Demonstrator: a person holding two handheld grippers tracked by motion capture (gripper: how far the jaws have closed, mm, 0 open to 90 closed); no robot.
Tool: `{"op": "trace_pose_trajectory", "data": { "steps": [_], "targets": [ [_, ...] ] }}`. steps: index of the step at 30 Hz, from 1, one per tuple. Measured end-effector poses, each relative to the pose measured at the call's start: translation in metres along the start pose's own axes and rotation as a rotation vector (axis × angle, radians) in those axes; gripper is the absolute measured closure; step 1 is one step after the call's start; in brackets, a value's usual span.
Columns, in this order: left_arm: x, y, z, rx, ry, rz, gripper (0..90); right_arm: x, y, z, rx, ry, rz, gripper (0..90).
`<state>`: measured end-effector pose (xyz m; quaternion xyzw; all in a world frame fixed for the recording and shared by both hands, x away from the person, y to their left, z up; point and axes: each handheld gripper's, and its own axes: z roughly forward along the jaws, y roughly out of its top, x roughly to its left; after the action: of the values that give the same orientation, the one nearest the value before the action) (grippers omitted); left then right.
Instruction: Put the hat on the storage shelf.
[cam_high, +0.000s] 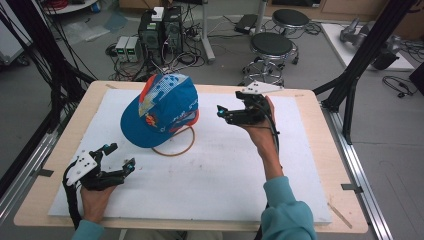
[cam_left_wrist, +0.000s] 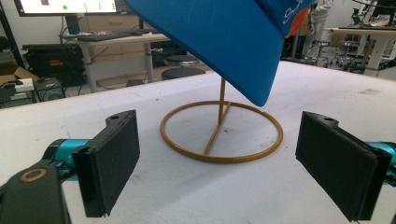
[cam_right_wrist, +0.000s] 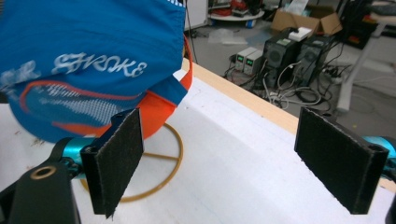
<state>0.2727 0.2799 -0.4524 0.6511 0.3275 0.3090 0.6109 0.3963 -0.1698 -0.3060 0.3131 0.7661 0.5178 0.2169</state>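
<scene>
From the high view, a blue baseball cap with orange trim and white lettering (cam_high: 161, 110) sits perched on a thin gold wire stand with a ring base (cam_high: 175, 145), toward the back left of the white sheet covering the wooden table (cam_high: 310, 165). The left claw (cam_high: 121, 156) rests low near the front left corner, held in a hand, its jaws spread wide and pointing toward the cap, which lies well apart from it, up and to the right. The right claw (cam_high: 220, 113) is raised in the other hand, just beside the cap's right side, jaws aimed at it.

In the left gripper view, the left claw (cam_left_wrist: 217, 163) stands wide open and empty. The gold ring base (cam_left_wrist: 222, 133) lies on the sheet between and beyond the two black pads, and the cap's blue brim (cam_left_wrist: 219, 42) hangs tilted above it.

In the right gripper view, the right claw (cam_right_wrist: 219, 158) is also spread wide, gripping nothing. The cap (cam_right_wrist: 88, 65) looms at upper left, close behind the left pad, with the stand's ring (cam_right_wrist: 163, 168) below it.
</scene>
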Motion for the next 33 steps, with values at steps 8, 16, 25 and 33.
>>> {"op": "trace_pose_trajectory", "data": {
  "steps": [8, 16, 25, 33],
  "targets": [
    [-0.001, 0.000, 0.000, 0.002, 0.000, -0.001, 14.0, 0.001, -0.014, -0.041, -0.044, -0.023, -0.003, 13.7],
    [-0.001, 0.000, 0.000, -0.003, 0.003, 0.010, 14.0, 0.000, -0.046, -0.082, -0.082, -0.064, 0.008, 13.6],
    [-0.002, -0.001, -0.002, -0.016, 0.005, 0.019, 14.0, 0.003, -0.099, -0.117, -0.140, -0.128, 0.047, 13.8],
    [-0.003, 0.000, -0.001, -0.012, 0.009, 0.020, 14.0, 0.007, -0.146, -0.125, -0.127, -0.191, 0.051, 12.7]
  ]
}}
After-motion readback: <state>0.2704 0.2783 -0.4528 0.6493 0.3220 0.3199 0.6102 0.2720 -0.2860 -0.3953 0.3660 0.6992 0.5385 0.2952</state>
